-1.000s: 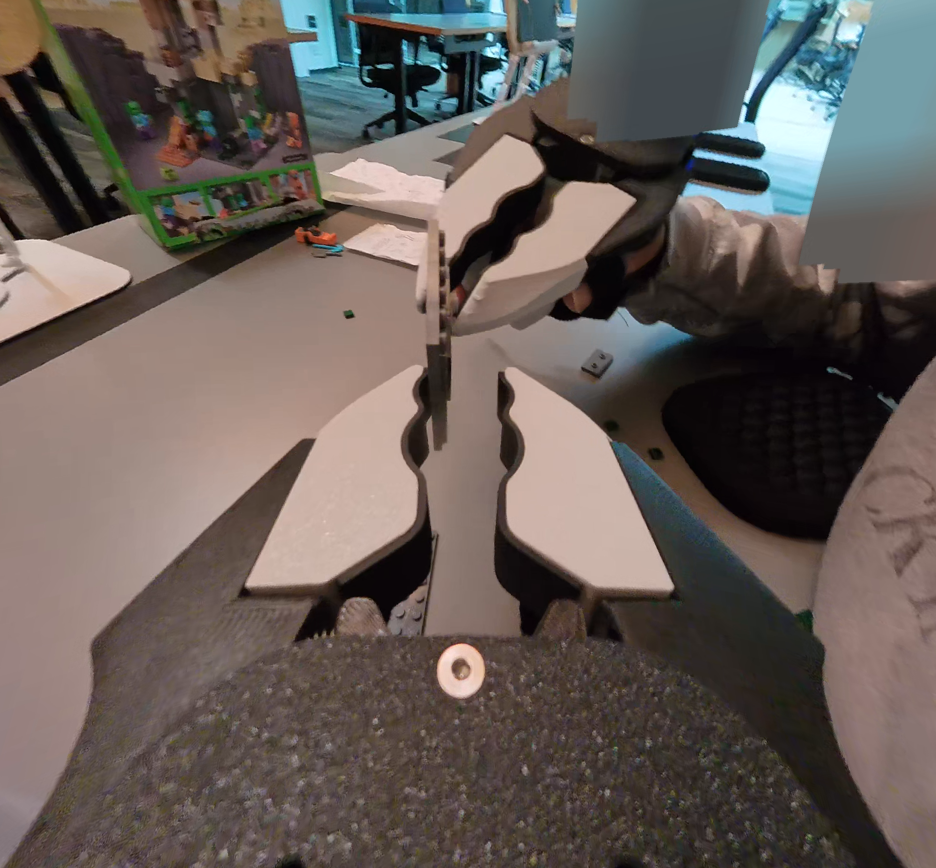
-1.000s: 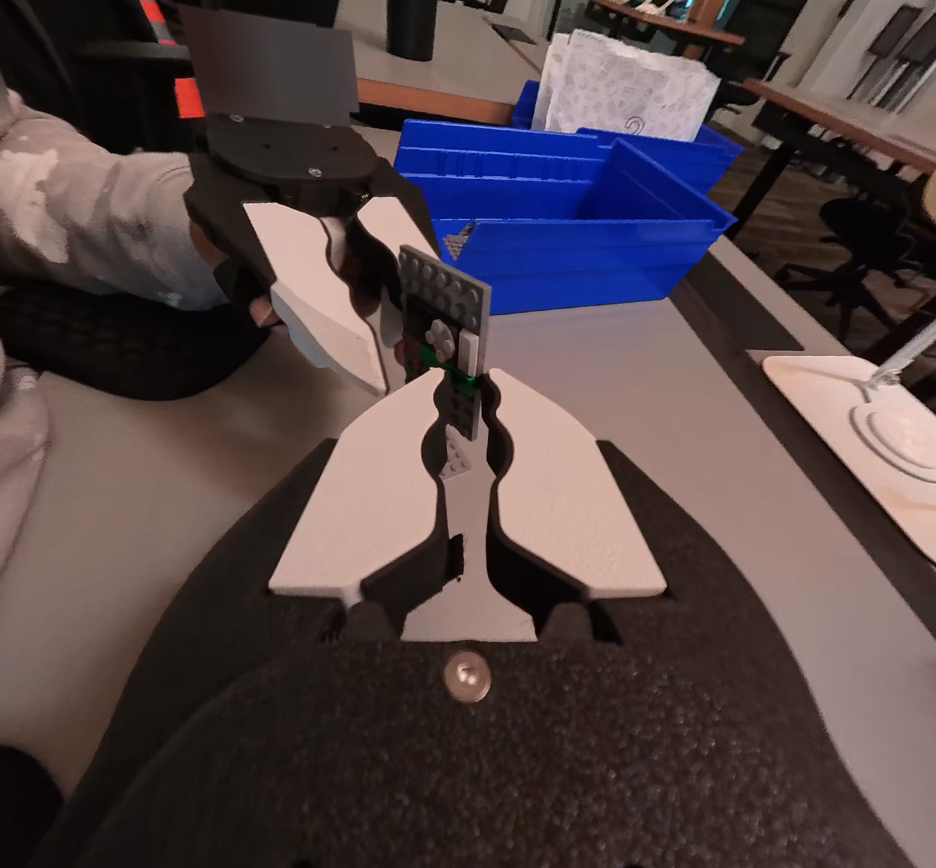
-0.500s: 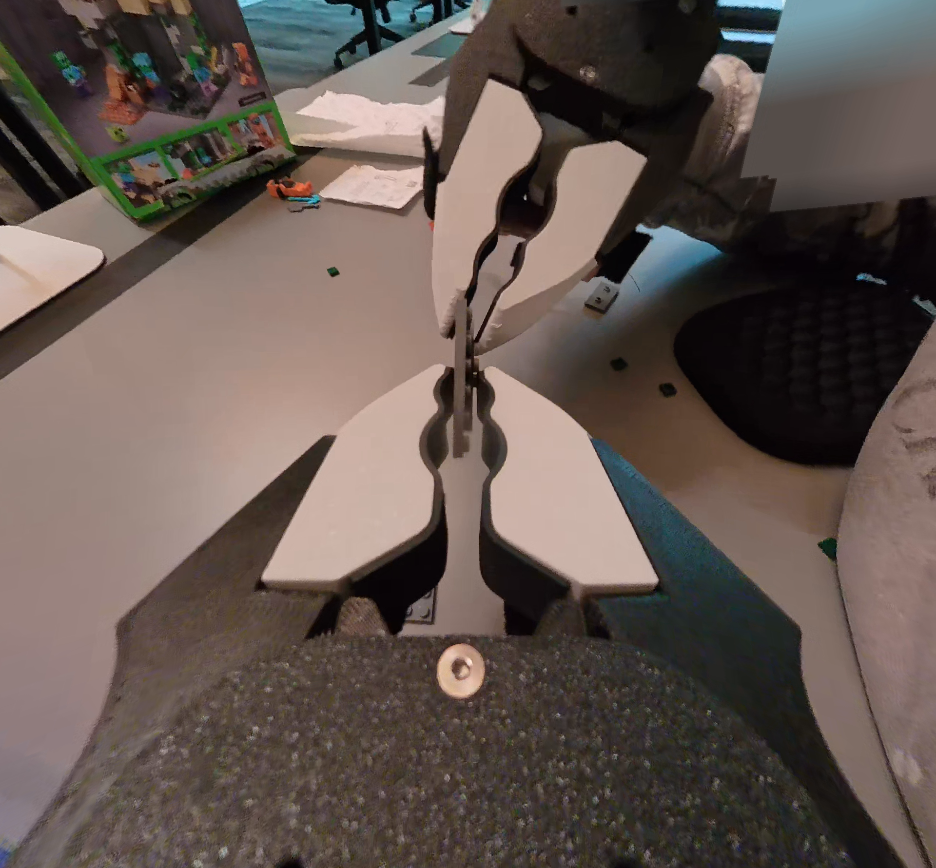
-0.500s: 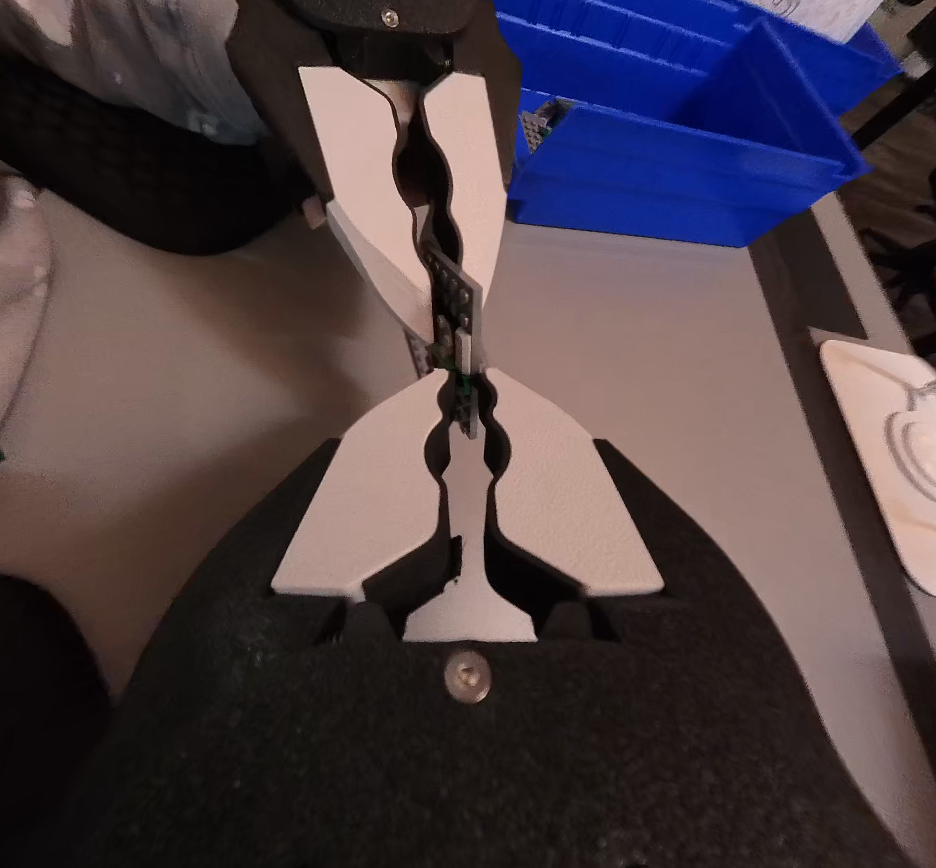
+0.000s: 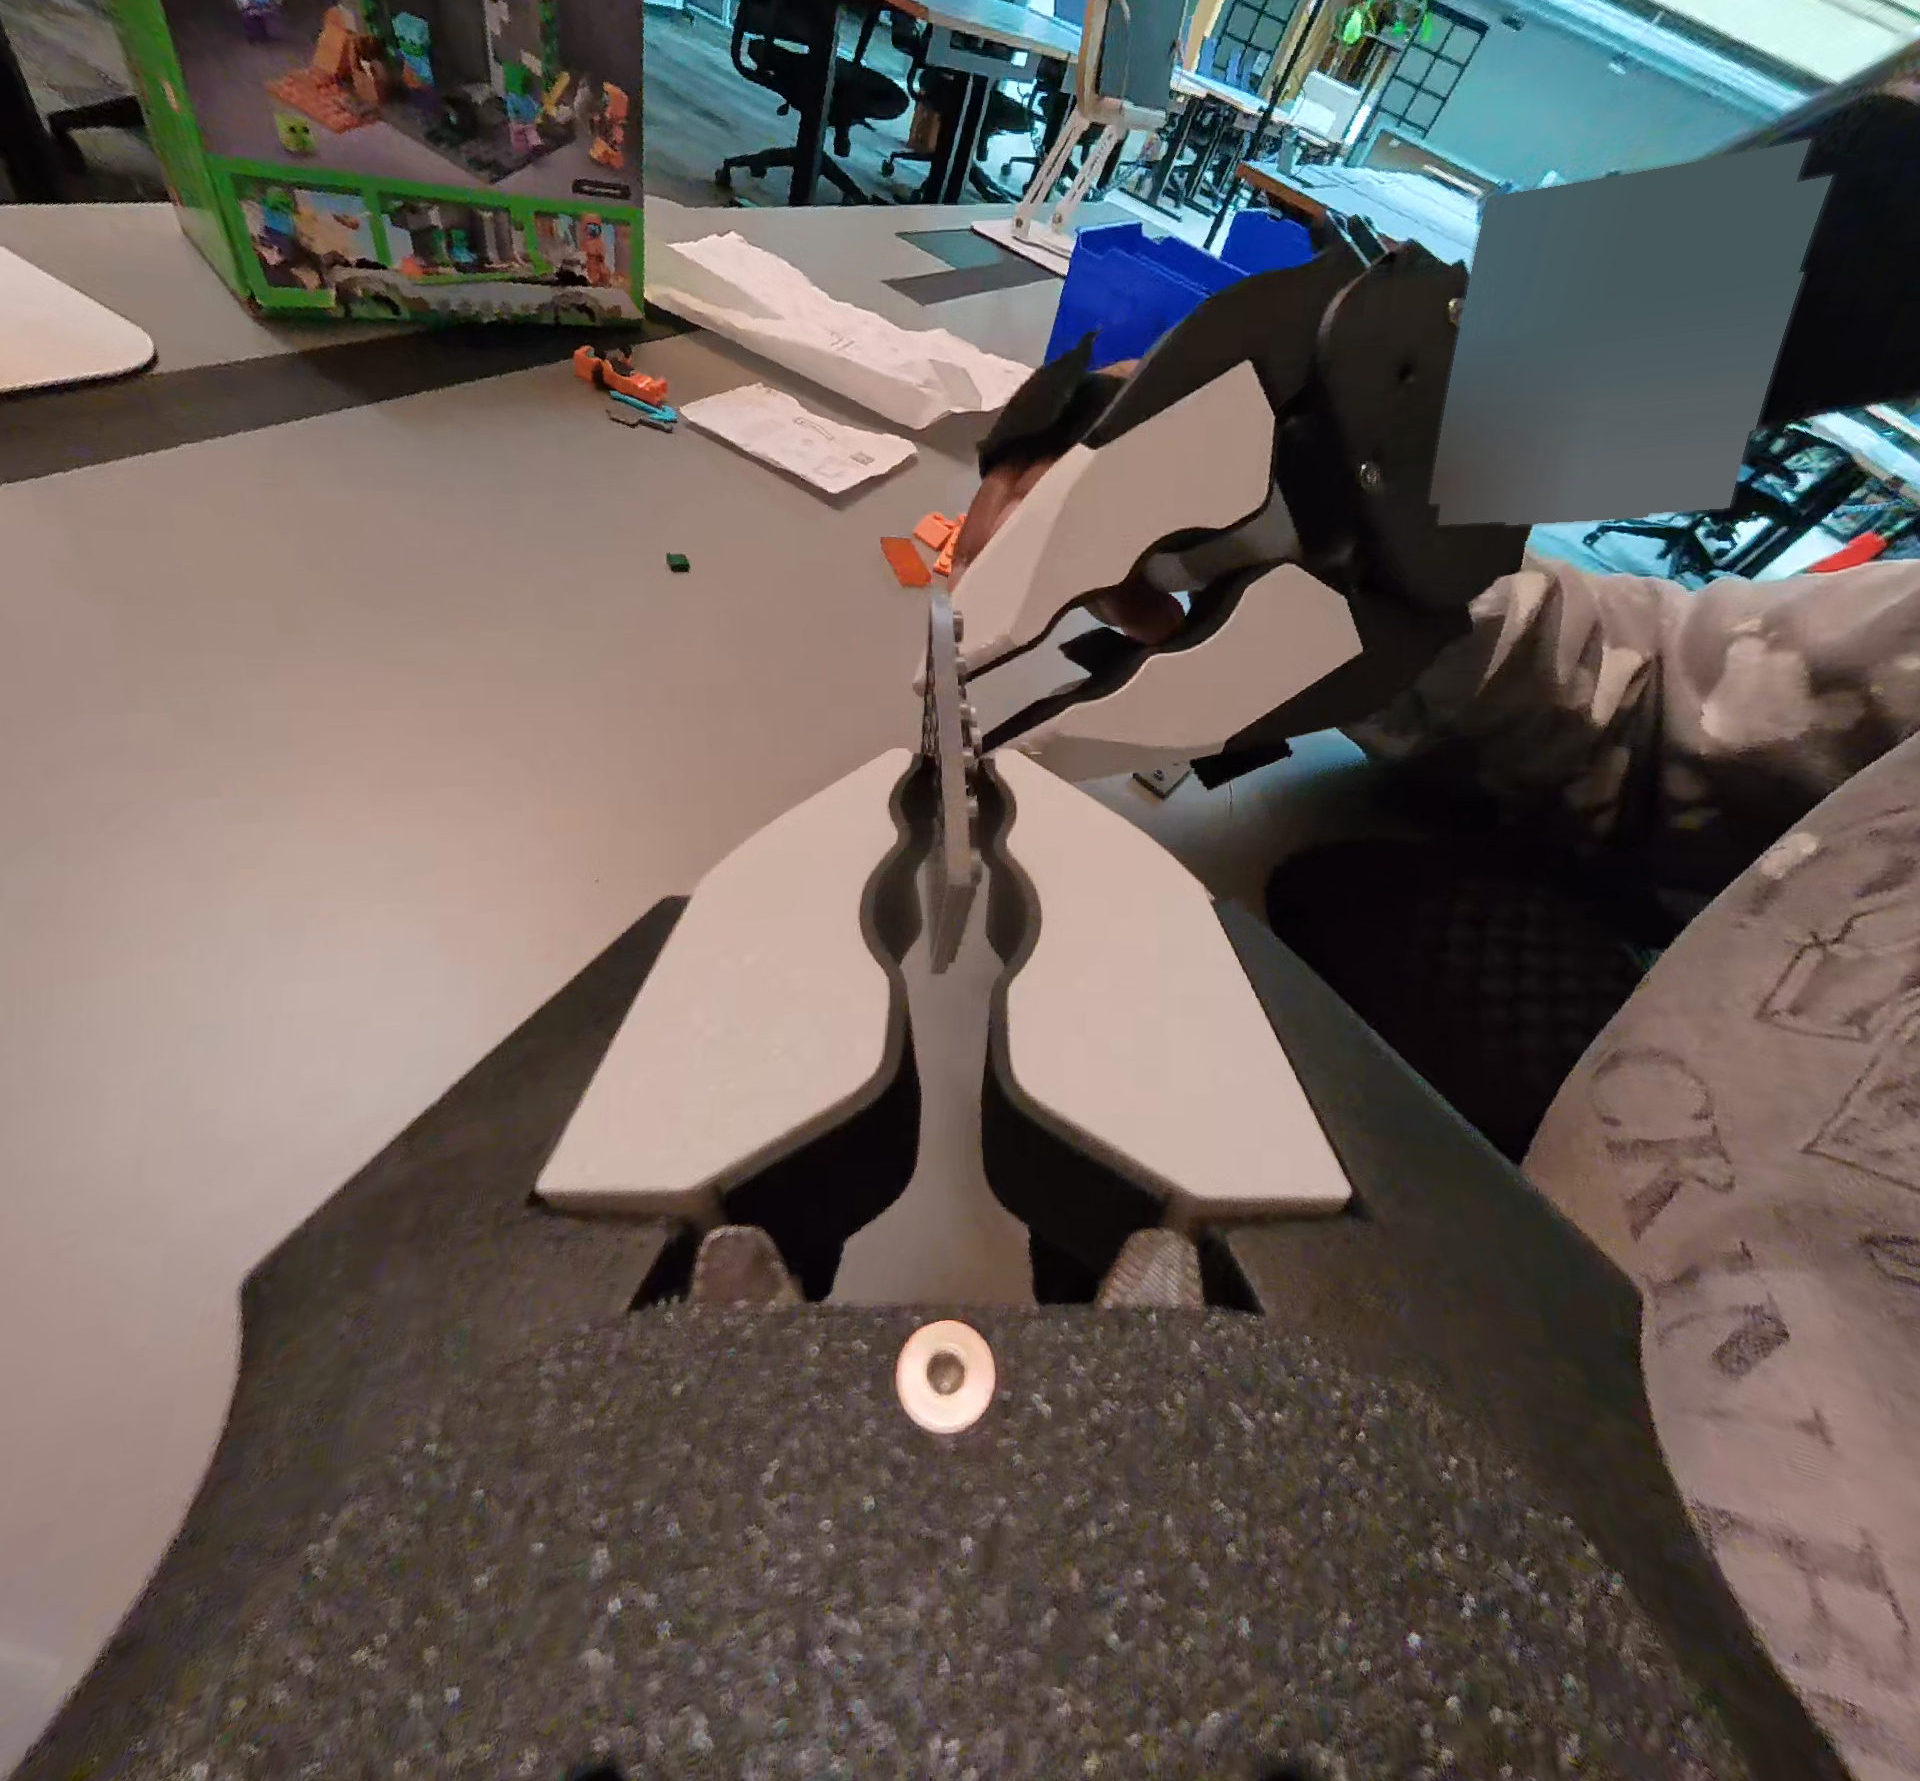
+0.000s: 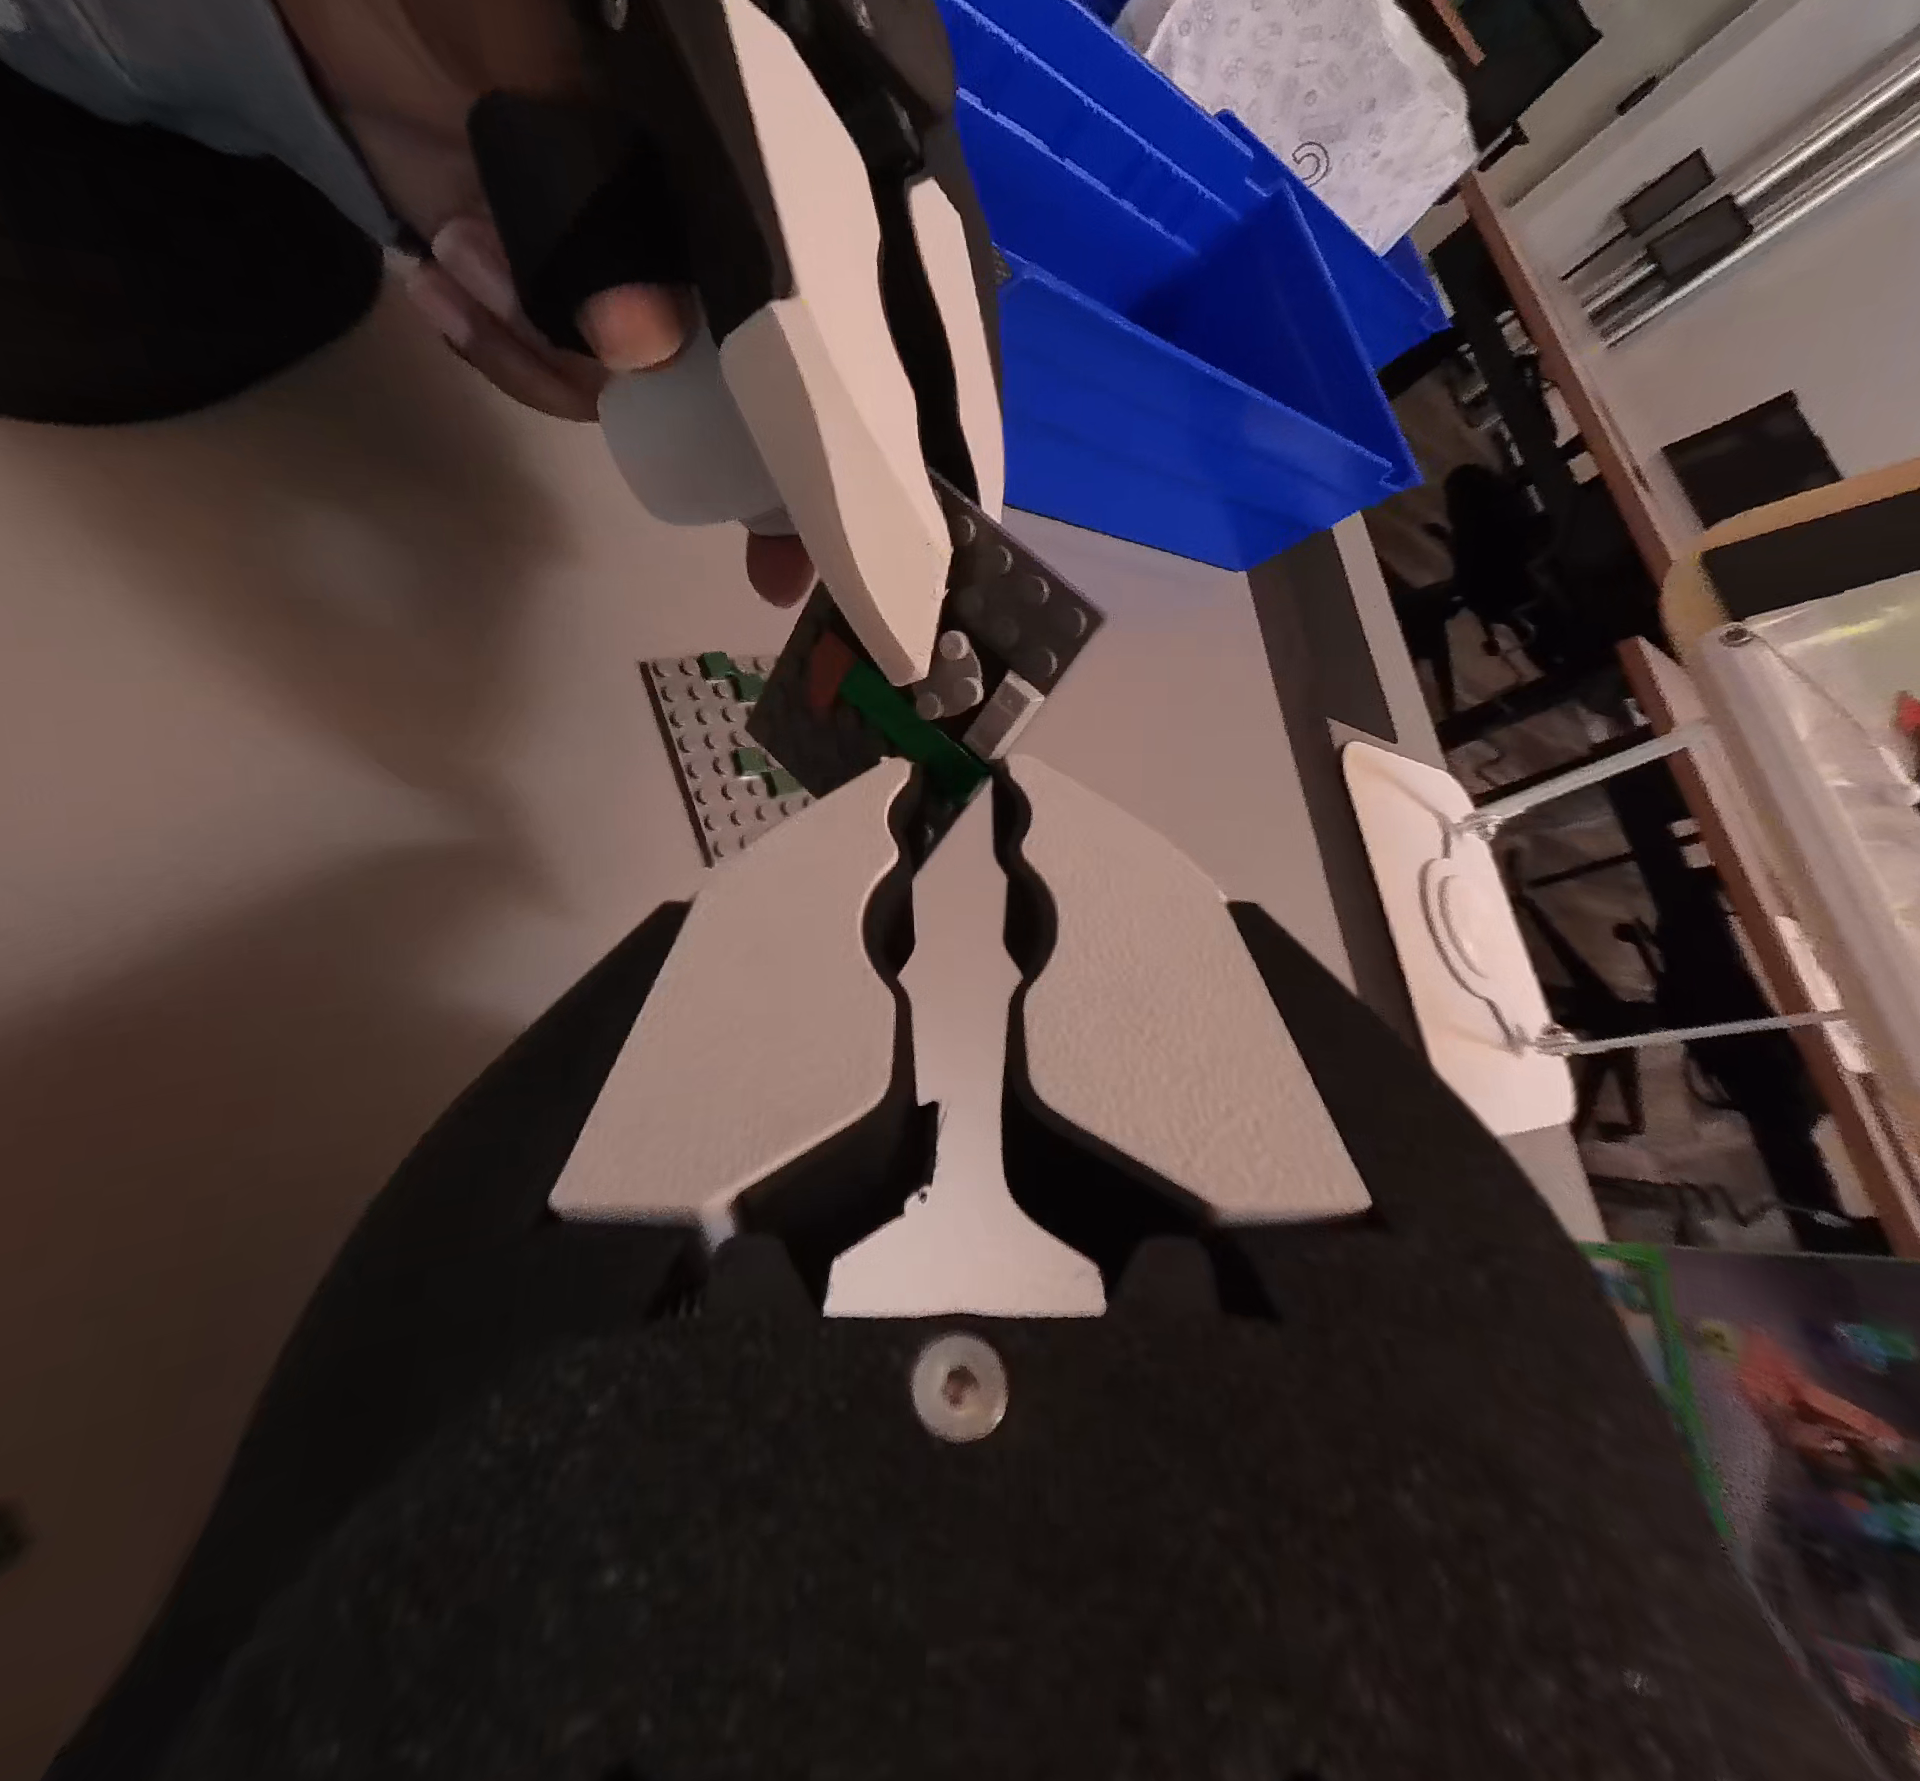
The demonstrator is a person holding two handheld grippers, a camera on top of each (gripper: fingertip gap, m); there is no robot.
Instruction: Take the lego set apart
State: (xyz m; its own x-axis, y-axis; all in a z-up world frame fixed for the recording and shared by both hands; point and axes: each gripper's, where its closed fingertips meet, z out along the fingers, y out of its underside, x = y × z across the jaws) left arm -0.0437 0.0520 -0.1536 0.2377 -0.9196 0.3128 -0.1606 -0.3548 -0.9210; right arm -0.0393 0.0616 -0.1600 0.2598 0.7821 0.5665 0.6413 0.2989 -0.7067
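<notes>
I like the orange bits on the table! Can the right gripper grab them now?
Probably not yet. The right gripper is shut on the lego piece that the left gripper also holds. The orange bits lie uncovered, though.

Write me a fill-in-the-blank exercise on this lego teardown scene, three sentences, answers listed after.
1. Both the left gripper and the right gripper are shut on the same small lego ____, held up off the table.
2. Behind the grippers in the right wrist view stand bins of the colour ____.
3. A light grey studded baseplate with a few green pieces lies flat on the ____.

Missing words: assembly; blue; table
</notes>
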